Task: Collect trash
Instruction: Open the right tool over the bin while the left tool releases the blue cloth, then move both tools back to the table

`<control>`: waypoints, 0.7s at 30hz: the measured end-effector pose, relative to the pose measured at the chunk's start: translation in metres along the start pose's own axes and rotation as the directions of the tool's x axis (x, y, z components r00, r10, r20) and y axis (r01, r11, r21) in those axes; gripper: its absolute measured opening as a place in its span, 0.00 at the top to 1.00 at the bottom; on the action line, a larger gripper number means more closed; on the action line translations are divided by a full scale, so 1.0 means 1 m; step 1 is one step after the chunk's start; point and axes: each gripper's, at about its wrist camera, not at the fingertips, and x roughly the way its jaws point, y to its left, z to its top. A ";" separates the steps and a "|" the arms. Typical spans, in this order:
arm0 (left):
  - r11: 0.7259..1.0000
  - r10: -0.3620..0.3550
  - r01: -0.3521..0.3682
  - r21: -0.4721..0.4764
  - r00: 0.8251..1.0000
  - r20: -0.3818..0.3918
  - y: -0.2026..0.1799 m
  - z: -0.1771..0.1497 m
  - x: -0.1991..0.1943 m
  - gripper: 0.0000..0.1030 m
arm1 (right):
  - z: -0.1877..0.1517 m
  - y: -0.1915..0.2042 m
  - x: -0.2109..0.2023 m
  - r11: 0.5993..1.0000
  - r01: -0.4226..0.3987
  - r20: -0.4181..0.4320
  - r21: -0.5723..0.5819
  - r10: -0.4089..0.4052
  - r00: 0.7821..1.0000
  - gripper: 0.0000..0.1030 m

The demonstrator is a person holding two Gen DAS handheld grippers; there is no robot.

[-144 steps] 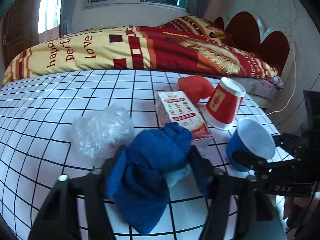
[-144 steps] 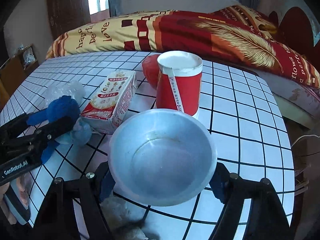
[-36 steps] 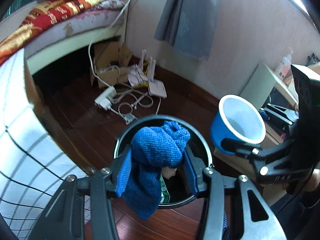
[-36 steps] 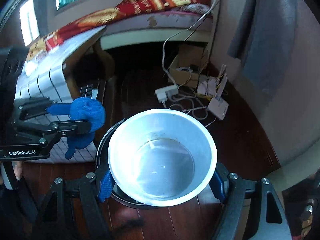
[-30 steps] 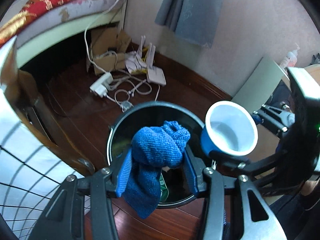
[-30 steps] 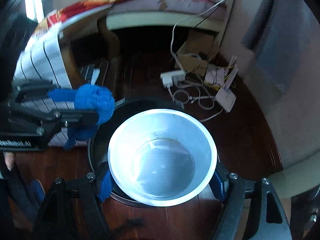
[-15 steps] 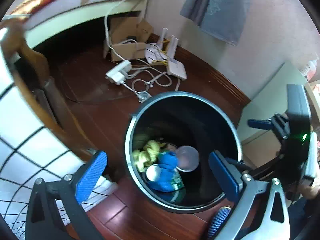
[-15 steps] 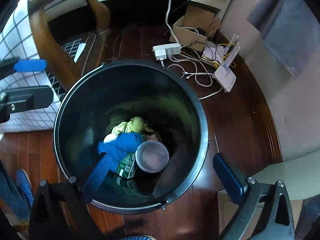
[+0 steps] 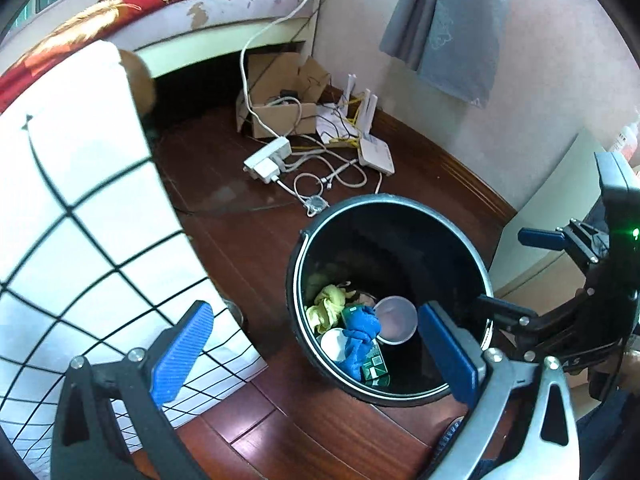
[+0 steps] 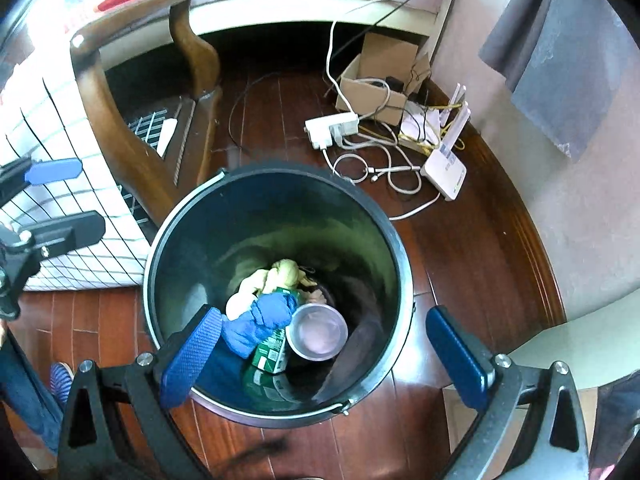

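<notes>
A round black trash bin [image 9: 384, 204] [image 10: 280, 170] stands on the dark wooden floor. At its bottom lie a blue cloth [image 9: 360, 330] [image 10: 264, 318], a blue cup with a pale inside [image 9: 396, 320] [image 10: 318, 332], a yellow rag [image 9: 328, 304] [image 10: 280, 274] and a green carton [image 9: 374, 368] [image 10: 270, 354]. My left gripper [image 9: 316, 354] is open and empty above the bin's left rim. My right gripper [image 10: 324, 354] is open and empty right over the bin's mouth. Each gripper shows at the side of the other view.
A table draped in a white grid cloth [image 9: 72, 240] [image 10: 36, 128] with a curved wooden leg [image 10: 120, 120] stands left of the bin. A power strip [image 9: 268, 158], cables, a white router [image 10: 444, 170] and a cardboard box [image 9: 280, 92] lie beyond it. A bed and a pale board flank the space.
Both grippers have opened. The blue cloth and the blue cup have dropped from them into the bin. The left view has shifted left, so the bin now sits further right.
</notes>
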 end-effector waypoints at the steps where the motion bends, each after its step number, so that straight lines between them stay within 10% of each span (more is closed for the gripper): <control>1: 1.000 0.004 -0.004 -0.001 1.000 0.008 -0.001 0.001 -0.003 0.00 | 0.002 0.000 -0.005 1.000 -0.005 0.011 0.009 0.005 1.000 0.00; 21: 0.995 0.090 -0.083 -0.047 0.981 0.172 0.029 -0.002 -0.083 0.00 | 0.032 0.039 -0.079 0.998 -0.049 0.179 -0.027 0.054 0.982 0.00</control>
